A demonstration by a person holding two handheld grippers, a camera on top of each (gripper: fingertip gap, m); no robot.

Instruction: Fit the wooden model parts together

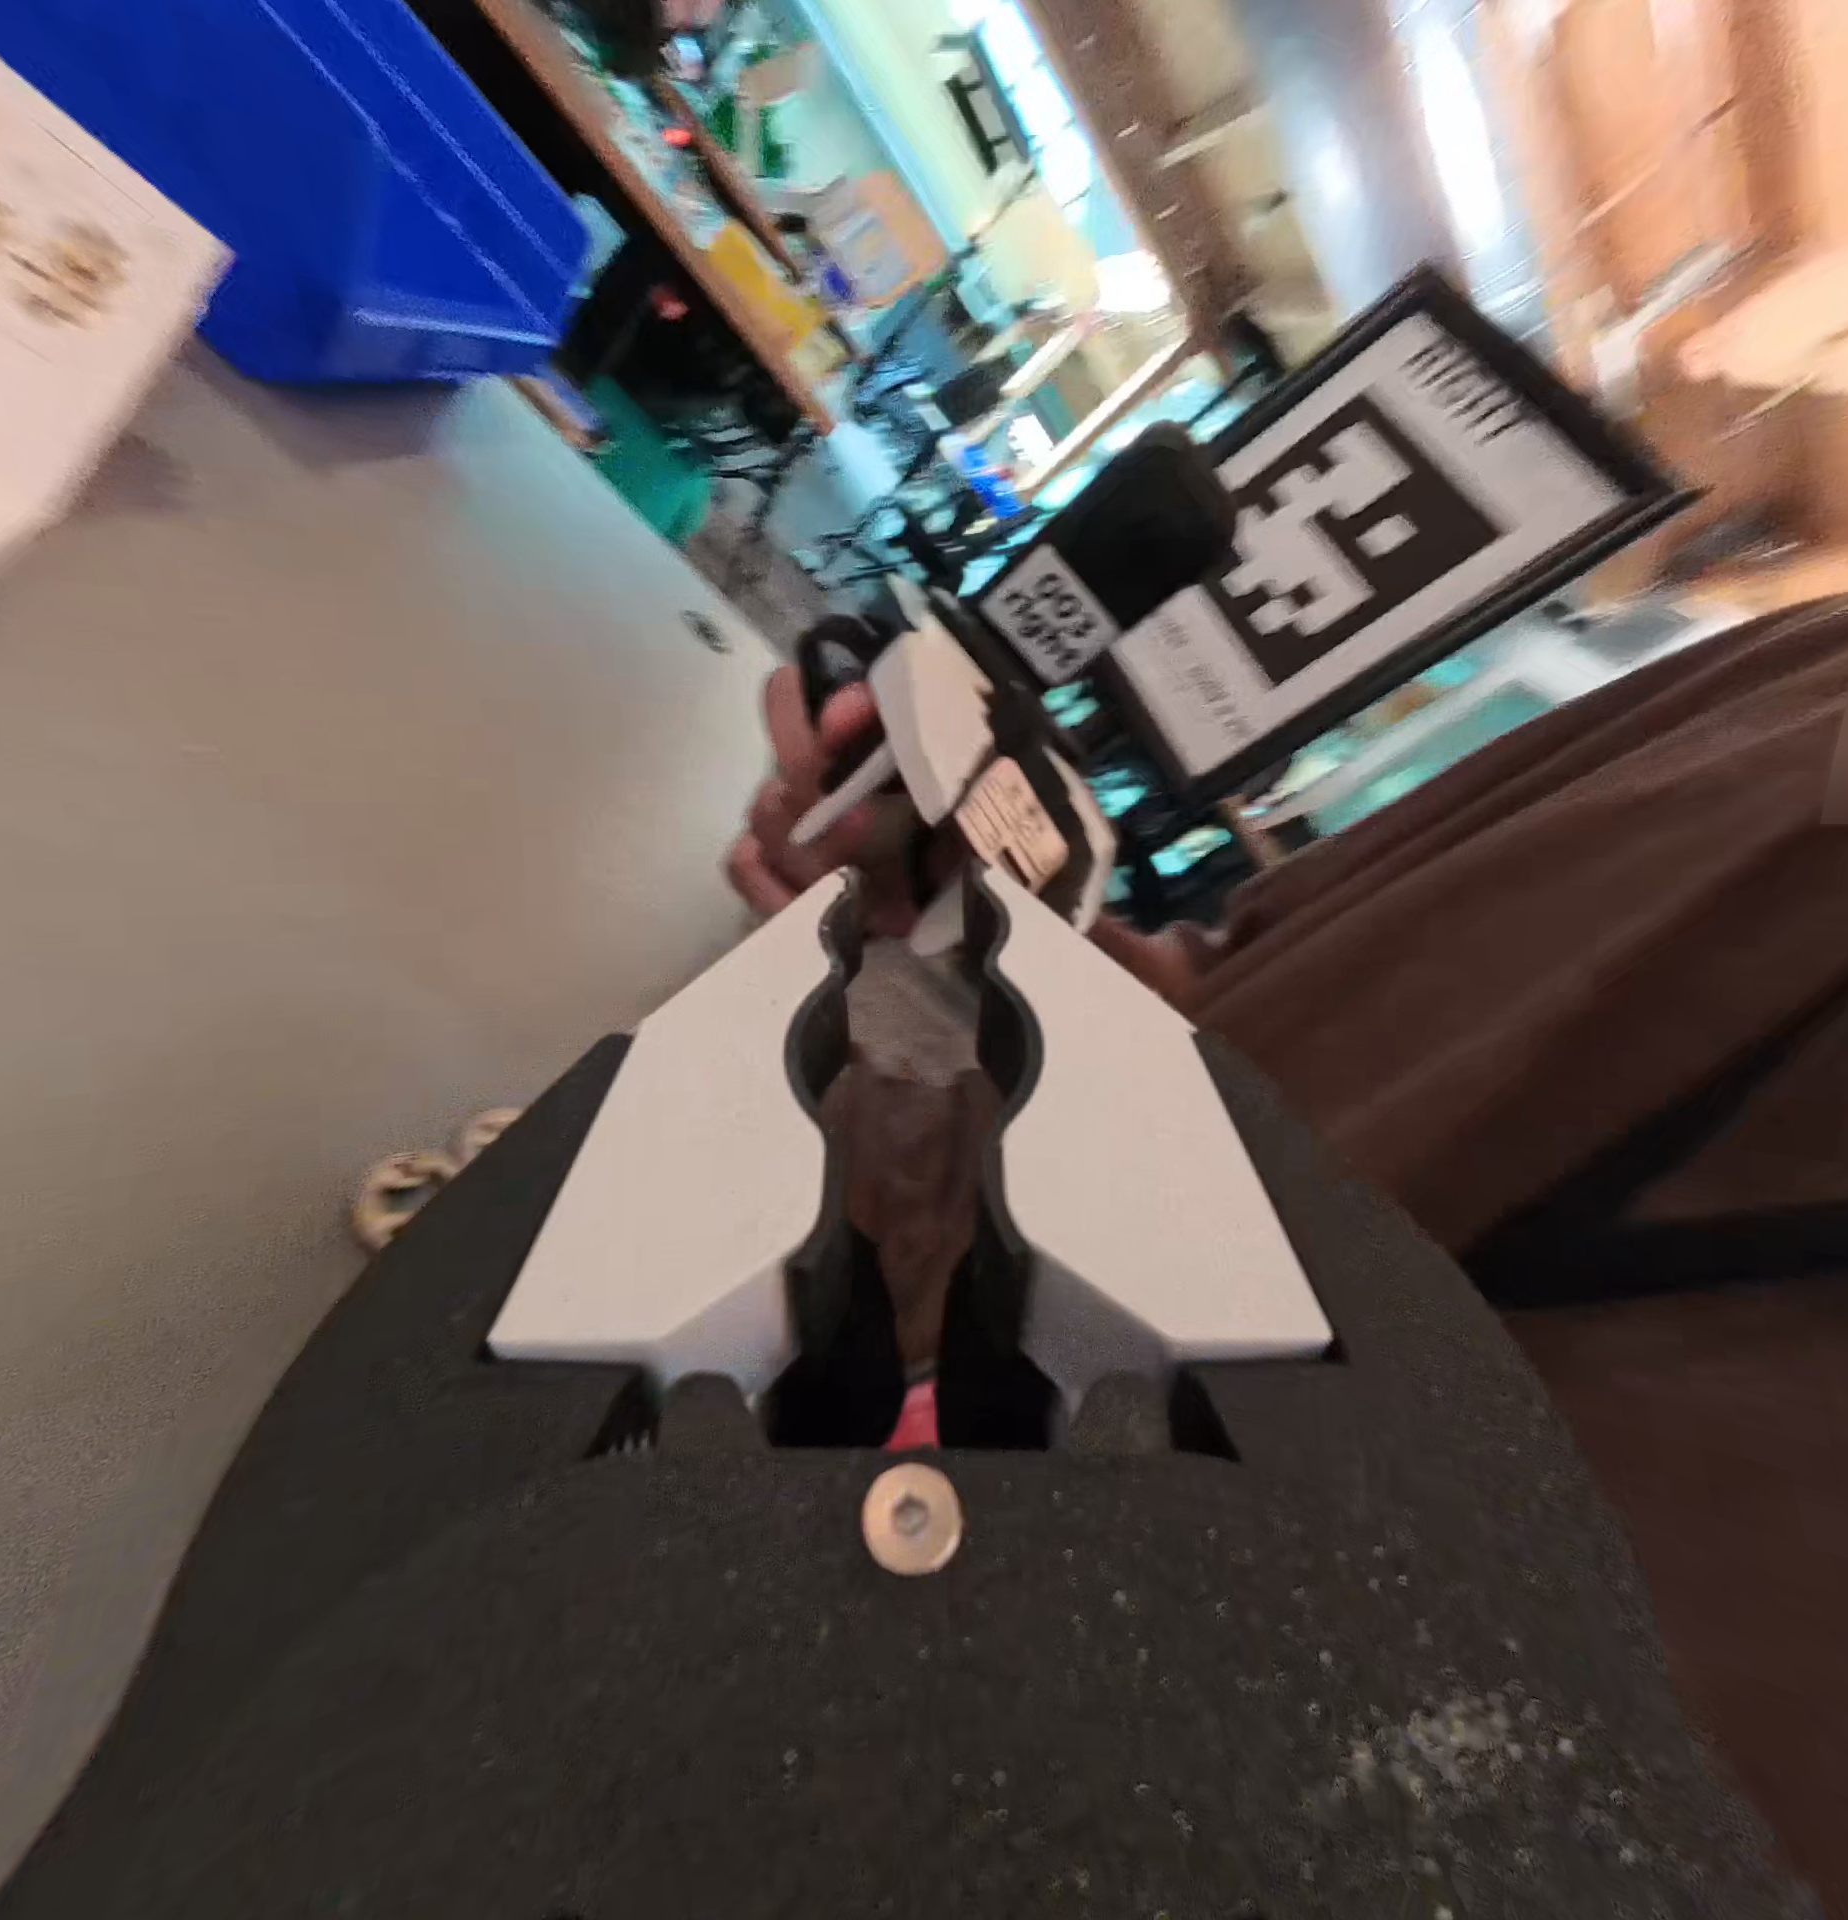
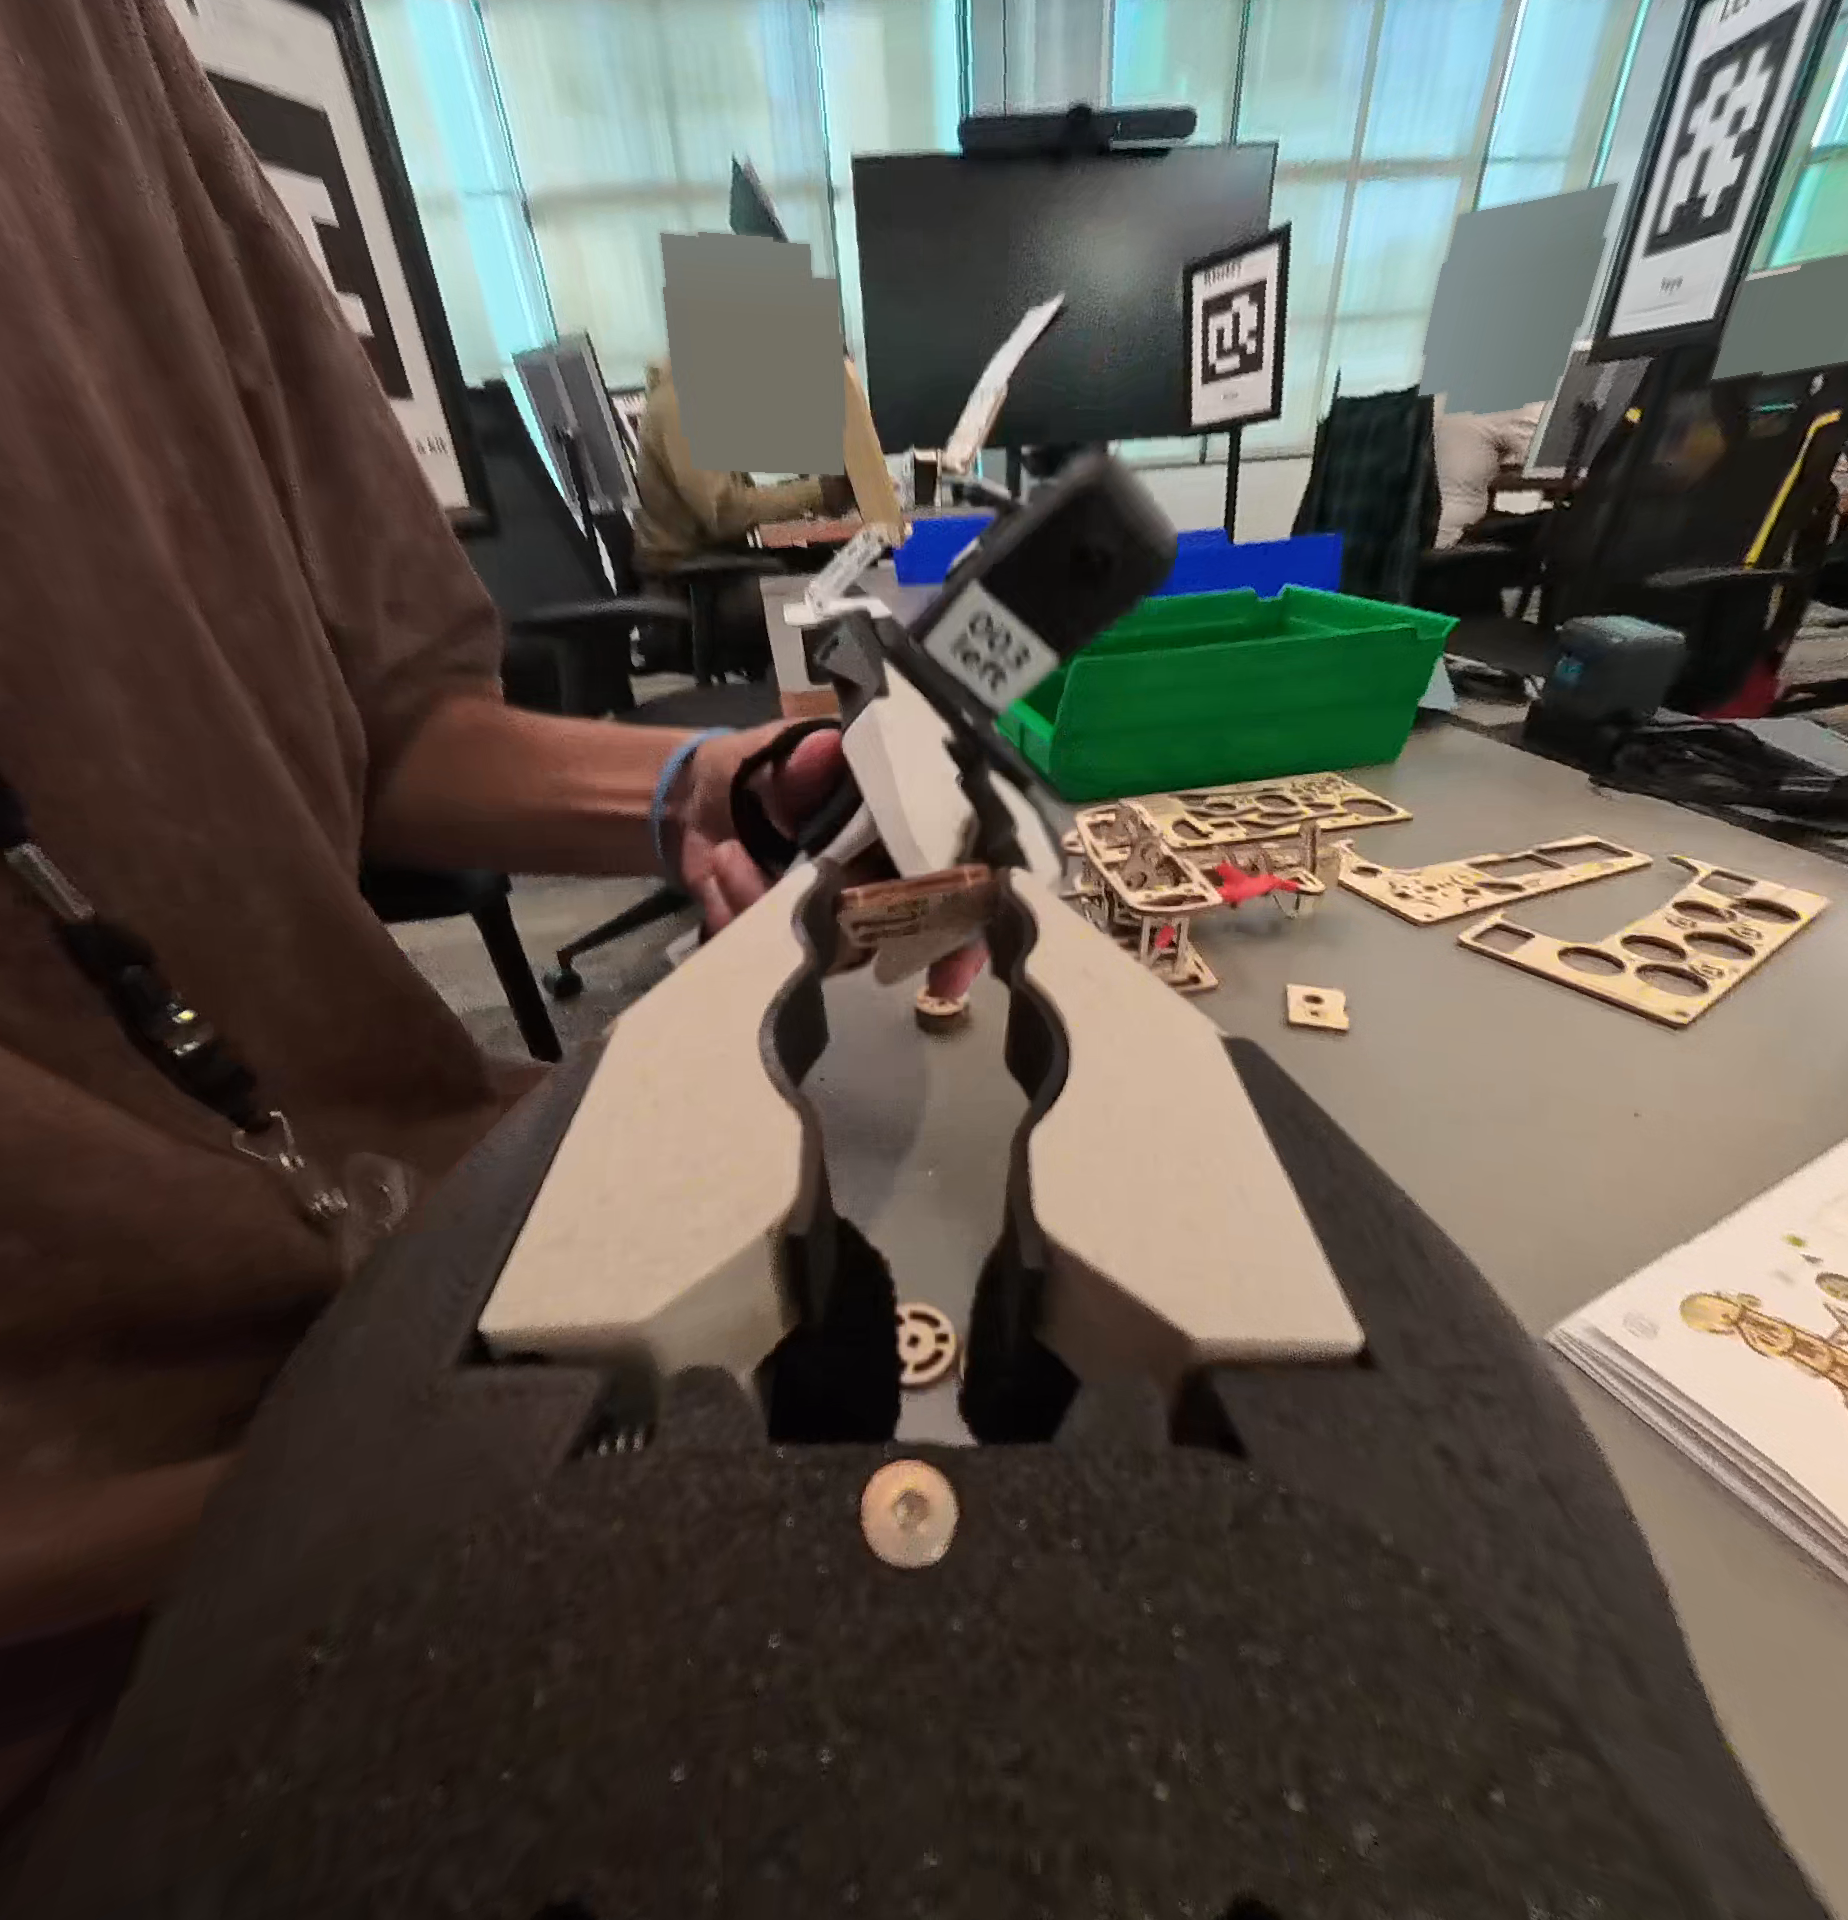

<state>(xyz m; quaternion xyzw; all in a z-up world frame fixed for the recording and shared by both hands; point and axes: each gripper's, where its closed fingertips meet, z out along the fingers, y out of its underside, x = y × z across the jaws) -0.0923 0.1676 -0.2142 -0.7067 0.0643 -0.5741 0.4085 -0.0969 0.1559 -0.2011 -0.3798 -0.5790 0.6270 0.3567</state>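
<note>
My right gripper point(image 2: 915, 878) is shut on a small flat wooden piece point(image 2: 915, 914), held above the grey table point(image 2: 1419, 1101). My left gripper point(image 2: 899, 769) comes down from above, its tips right at that piece. In the left wrist view, which is blurred, my left gripper point(image 1: 917, 894) has its jaws a narrow gap apart. The wooden piece point(image 1: 1011, 831) sits just beyond its right tip, between the right gripper's fingers point(image 1: 941, 727). I cannot tell whether the left jaws grip anything. A partly built wooden model point(image 2: 1159, 873) with a red part stands behind.
Punched wooden sheets point(image 2: 1647, 935) and a small loose piece point(image 2: 1317, 1006) lie on the table to the right. A green bin point(image 2: 1232, 675) stands behind them. An instruction booklet point(image 2: 1751, 1382) lies near right. A round wooden part point(image 2: 920, 1345) lies below my right gripper. A blue bin point(image 1: 359, 187) stands far left.
</note>
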